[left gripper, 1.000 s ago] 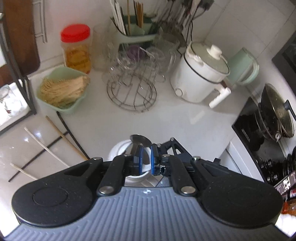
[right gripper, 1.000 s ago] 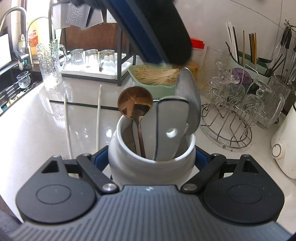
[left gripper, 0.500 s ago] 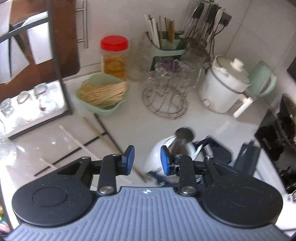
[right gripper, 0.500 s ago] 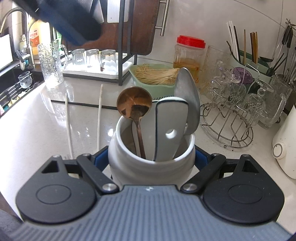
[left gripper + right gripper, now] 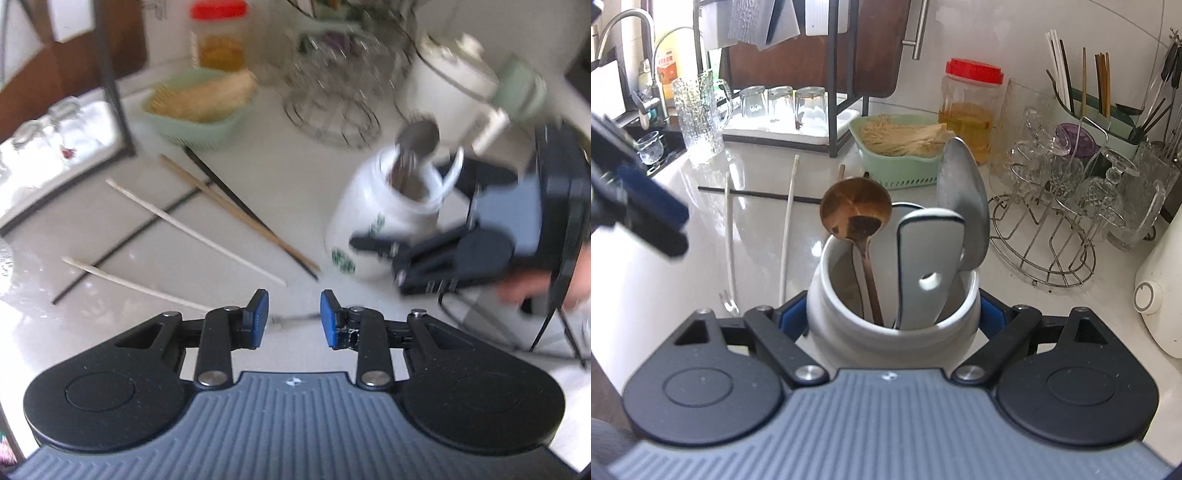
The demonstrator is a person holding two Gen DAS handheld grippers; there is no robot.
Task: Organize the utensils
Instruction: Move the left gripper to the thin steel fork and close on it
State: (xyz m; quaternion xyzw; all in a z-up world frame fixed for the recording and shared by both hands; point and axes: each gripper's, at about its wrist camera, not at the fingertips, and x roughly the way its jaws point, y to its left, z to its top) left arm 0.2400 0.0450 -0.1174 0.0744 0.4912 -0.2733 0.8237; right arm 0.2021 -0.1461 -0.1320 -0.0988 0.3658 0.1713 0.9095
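While the right gripper [image 5: 893, 314] stands on the white counter [image 5: 701, 258] with its blue pads pressed against both sides of a white jar [image 5: 892, 306], its jaws are closing on that jar, which sits upright between them. The jar holds three utensils standing with their bowls or ends up: a brown spoon [image 5: 855, 214] at the left, a white ladle handle with a hole [image 5: 929, 266] in the middle, and a grey metal spoon [image 5: 962, 206] leaning to the right. In the left wrist view the same jar [image 5: 373, 225] shows green markings on its side, with the right gripper's black frame just beside it. The left gripper [image 5: 294, 317] hangs over the counter with its pads apart and nothing between them; one blue finger [image 5: 653, 206] of it enters the right wrist view at the far left, well apart from the jar. Loose chopsticks lie on the counter to the left of the jar: two white ones [image 5: 192, 229], a tan one [image 5: 236, 210] and a black one [image 5: 247, 212] crossing near each other. A small fork [image 5: 727, 299] lies just beside the right gripper's left arm. Behind stand a green basket of noodles [image 5: 901, 147], a red-lidded jar [image 5: 973, 107], a wire rack with glasses [image 5: 1060, 206] and a green holder with chopsticks [image 5: 1093, 110]. The left wrist view is blurred.
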